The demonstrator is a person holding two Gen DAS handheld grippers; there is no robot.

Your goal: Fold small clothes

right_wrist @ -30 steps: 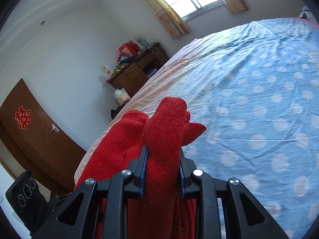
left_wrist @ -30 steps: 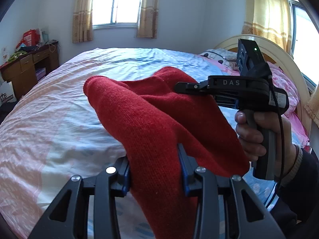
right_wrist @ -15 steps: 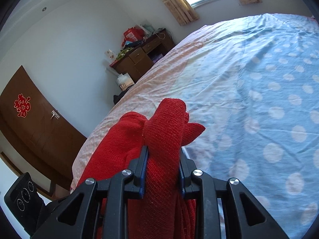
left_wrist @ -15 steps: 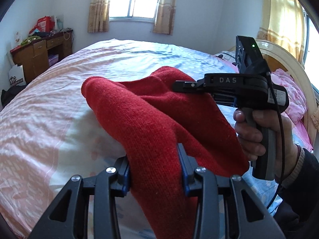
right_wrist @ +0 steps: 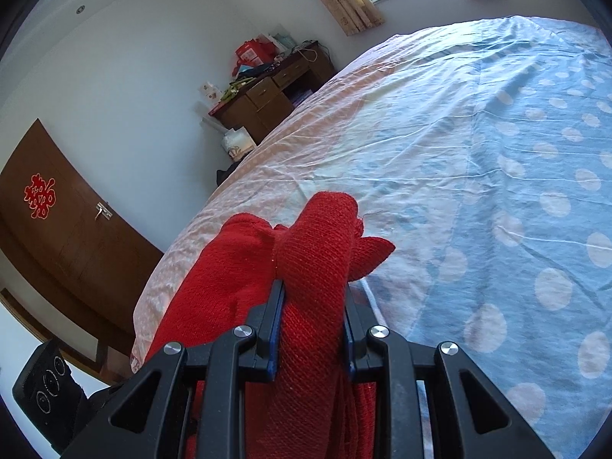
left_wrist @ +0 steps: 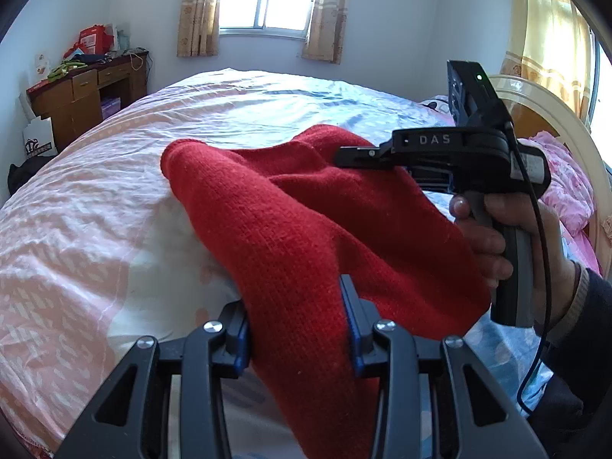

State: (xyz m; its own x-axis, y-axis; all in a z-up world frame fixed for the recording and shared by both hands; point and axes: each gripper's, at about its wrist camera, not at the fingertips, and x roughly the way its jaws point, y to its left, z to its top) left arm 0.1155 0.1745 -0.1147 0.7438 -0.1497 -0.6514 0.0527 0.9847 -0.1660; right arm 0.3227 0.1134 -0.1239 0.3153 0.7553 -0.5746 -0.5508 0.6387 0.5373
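One red knit garment [left_wrist: 306, 229], two claws clamping it, left claw [left_wrist: 296, 321], right claw [right_wrist: 311, 325]

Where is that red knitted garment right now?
The red knitted garment hangs above the bed, pinched by the left tongs and right tongs.

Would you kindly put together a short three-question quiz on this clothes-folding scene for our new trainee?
1. True or false: the red knit garment is clamped by both the left gripper and the right gripper.
2. Multiple choice: on the bed, the sheet under the garment is A) plain white, B) pink on one side and blue with white dots on the other, C) green striped.
3. Fill in: against the far wall beside the bed stands a wooden ____ with clutter on top.

Key
1. True; fabric is pinched in each gripper.
2. B.
3. Desk.
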